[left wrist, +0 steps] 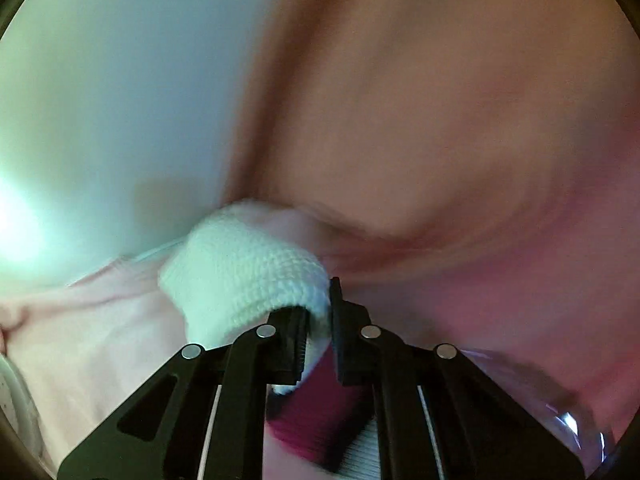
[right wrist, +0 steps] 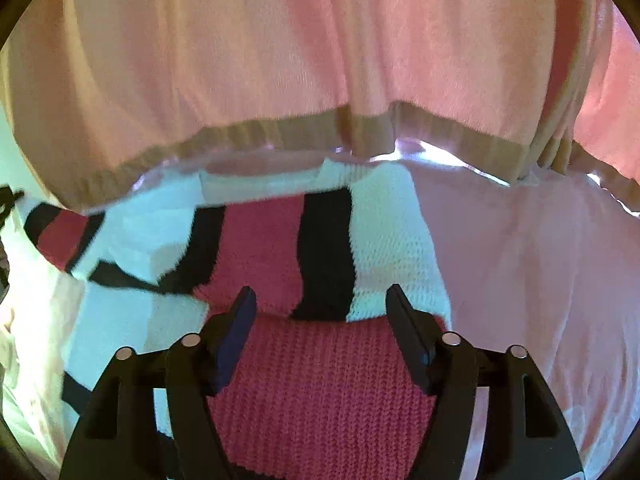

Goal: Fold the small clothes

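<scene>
Mid-fold: my left jaws are pinching the sweater's white edge while my right jaws are hanging open over it.

My left gripper (left wrist: pixel 320 320) is clamping a white knit fold of the sweater (left wrist: pixel 244 268), jaws nearly closed on it, and the blur there suggests I am carrying that edge across. My right gripper (right wrist: pixel 320 320) is holding nothing, jaws spread wide above the sweater's (right wrist: pixel 320 392) red panel; I cannot tell whether they are touching the knit. The striped sweater is lying on a pale pink sheet (right wrist: pixel 540 280), part doubled over itself, so I judge the fold as begun but not finished: the lifted edge is not yet laid down and smoothed. A peach cloth (right wrist: pixel 280 60) is hanging just beyond. I am seeing no basket or bin in either view.
</scene>
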The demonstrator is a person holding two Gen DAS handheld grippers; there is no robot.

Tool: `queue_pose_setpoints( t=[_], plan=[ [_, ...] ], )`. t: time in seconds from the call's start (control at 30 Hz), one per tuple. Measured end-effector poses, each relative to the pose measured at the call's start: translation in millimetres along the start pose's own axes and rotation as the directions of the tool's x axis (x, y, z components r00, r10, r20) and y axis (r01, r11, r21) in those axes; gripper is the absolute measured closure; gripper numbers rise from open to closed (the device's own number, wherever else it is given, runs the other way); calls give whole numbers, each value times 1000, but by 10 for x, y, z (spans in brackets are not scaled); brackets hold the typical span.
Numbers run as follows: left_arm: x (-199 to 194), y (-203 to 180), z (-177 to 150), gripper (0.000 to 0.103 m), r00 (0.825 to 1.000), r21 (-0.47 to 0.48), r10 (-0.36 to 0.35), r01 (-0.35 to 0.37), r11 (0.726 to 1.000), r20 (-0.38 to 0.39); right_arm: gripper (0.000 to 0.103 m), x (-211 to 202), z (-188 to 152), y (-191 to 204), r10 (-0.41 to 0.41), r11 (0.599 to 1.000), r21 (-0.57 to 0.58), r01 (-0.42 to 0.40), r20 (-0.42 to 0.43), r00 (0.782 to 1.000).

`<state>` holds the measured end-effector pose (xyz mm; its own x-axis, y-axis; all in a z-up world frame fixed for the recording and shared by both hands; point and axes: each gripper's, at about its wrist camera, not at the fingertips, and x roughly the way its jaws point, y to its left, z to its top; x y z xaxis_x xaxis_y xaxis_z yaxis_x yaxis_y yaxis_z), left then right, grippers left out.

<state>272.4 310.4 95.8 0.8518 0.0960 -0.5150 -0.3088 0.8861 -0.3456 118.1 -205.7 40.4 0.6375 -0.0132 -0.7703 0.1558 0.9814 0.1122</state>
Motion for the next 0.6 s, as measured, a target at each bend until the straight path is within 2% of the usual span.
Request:
queue_pose_setpoints(
  t=[0.07,0.13,0.17,0.2,0.23,0.27,0.3,0.33,0.37,0.4,0.47,0.53,0.6],
  plan=[
    [-343,-739,13,94,992,114,-125,123,986,11,32,-73,59,-72,13,1000,22,-13,8,1000],
    [-567,-1246,-91,92,977,177,-213,210,961,-5,32,-127,105,-174,18,998,53,-19,9,1000],
    [-672,-1573,-213,90,954,182,-296,300,936,-49,31,-147,125,-239,25,997,78,-26,11,1000],
    [-729,-1758,-330,90,937,175,-339,350,920,-88,29,-148,137,-284,31,995,91,-32,7,999],
    [-739,-2043,-536,90,911,164,-385,407,899,-150,29,-139,155,-381,38,992,120,-37,-7,999],
    [-717,-2221,-704,86,899,169,-396,427,888,-188,29,-130,169,-437,39,990,136,-36,-16,999],
    [-702,-2357,-900,78,894,183,-386,429,885,-227,29,-113,175,-499,41,988,152,-36,-29,999],
    [-633,-2498,-1117,46,892,199,-361,419,886,-271,29,-92,180,-561,43,986,165,-36,-41,998],
    [-537,-2605,-1396,20,898,220,-307,384,897,-316,29,-71,177,-629,38,984,178,-28,-55,998],
    [-431,-2605,-1585,21,906,229,-257,343,911,-336,29,-63,167,-668,36,983,183,-24,-60,998],
    [-349,-2529,-1907,21,903,249,-209,316,916,-375,28,-64,167,-720,23,986,168,-11,-66,998],
    [-376,-2478,-2073,21,898,261,-170,292,920,-406,28,-81,176,-716,2,990,143,6,-55,998],
    [-432,-2152,-2028,20,906,253,-125,242,937,-404,28,-52,199,-641,5,995,98,0,-52,999]
  ],
)
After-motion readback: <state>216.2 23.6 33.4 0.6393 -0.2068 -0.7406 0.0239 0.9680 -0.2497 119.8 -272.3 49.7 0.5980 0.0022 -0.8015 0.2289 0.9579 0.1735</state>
